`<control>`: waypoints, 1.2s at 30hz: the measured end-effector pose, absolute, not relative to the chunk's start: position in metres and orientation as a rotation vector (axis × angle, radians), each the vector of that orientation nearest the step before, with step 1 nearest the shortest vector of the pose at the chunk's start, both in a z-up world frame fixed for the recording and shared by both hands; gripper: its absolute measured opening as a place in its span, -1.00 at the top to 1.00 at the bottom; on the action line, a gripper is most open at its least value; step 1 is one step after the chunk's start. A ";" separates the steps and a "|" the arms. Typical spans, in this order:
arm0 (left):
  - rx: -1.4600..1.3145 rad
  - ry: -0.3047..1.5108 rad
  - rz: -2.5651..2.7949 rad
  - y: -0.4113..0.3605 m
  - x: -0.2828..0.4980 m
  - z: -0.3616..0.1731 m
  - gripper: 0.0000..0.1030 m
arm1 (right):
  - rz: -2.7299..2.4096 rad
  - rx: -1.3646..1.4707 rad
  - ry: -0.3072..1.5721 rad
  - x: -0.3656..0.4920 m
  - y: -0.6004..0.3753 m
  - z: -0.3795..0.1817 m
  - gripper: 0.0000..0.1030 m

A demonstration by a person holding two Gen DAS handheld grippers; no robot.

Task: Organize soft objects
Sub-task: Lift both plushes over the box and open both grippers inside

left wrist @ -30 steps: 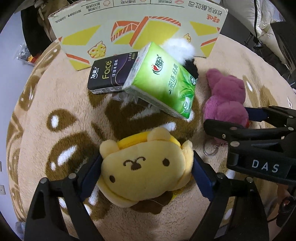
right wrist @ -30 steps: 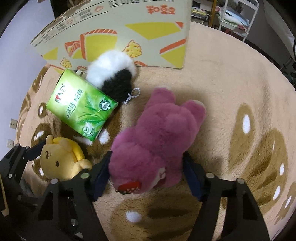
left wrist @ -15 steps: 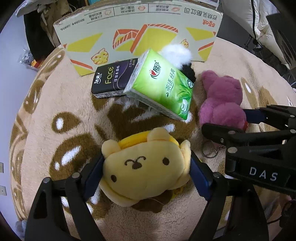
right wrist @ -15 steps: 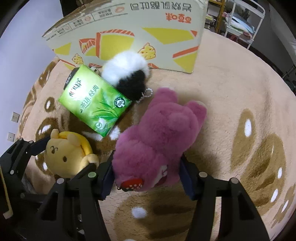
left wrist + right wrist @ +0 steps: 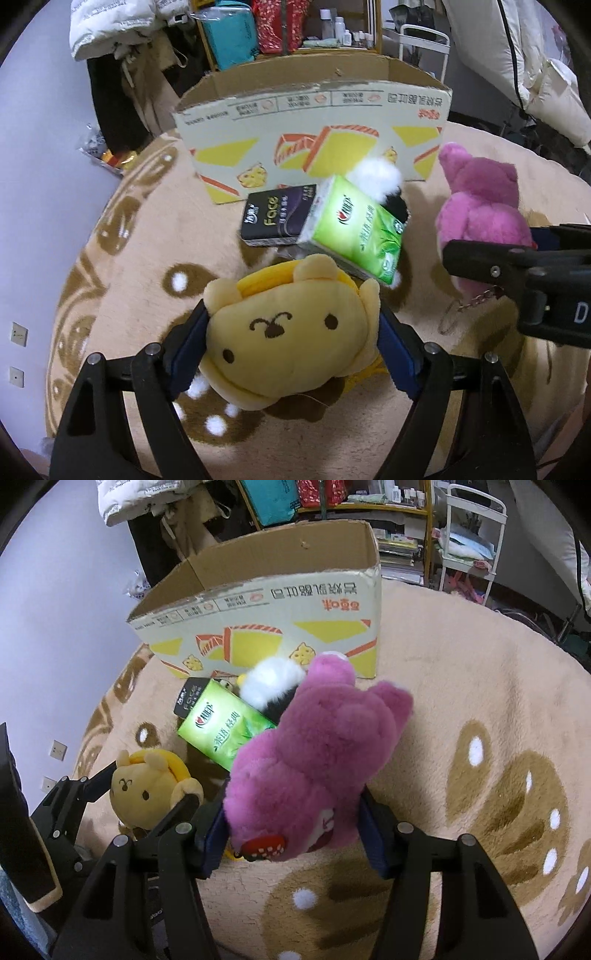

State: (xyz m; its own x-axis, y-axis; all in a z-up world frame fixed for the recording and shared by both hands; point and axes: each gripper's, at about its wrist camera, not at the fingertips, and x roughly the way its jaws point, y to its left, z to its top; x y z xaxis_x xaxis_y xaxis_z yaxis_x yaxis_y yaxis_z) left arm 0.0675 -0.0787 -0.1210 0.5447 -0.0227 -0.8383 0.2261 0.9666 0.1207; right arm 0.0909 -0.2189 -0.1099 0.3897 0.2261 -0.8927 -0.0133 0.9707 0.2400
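My left gripper (image 5: 290, 325) is shut on a yellow plush dog head (image 5: 288, 347), its blue pads pressing both sides, and holds it above the rug. My right gripper (image 5: 293, 812) is shut on a purple plush bear (image 5: 317, 760), also raised off the rug; a key ring dangles under the purple bear (image 5: 480, 206). The yellow plush (image 5: 147, 790) appears at lower left in the right wrist view. Behind both stands an open cardboard box (image 5: 314, 122) with yellow and orange print.
A green tissue pack (image 5: 354, 236) leans on a black tissue pack (image 5: 277, 221), with a white-and-black fluffy keychain (image 5: 380, 181) before the box. All rest on a beige rug (image 5: 480, 701). Shelves, bags and clothing crowd the back.
Both grippers tightened on their plush toys and rose with them off the rug. The views tilted up, bringing the box's open top and the room behind into sight.
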 end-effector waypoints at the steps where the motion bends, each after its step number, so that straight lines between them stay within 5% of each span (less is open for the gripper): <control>1: 0.220 0.979 -0.147 -0.078 0.069 -0.119 -0.60 | 0.153 0.203 1.154 0.091 -0.218 -0.108 -0.26; 22: 0.138 0.621 -0.114 -0.048 0.067 -0.018 -0.61 | 0.230 0.147 0.787 0.078 -0.220 -0.012 -0.26; 36: 0.164 0.457 -0.102 -0.049 0.151 0.024 -0.61 | 0.175 0.130 0.705 0.155 -0.245 0.016 -0.26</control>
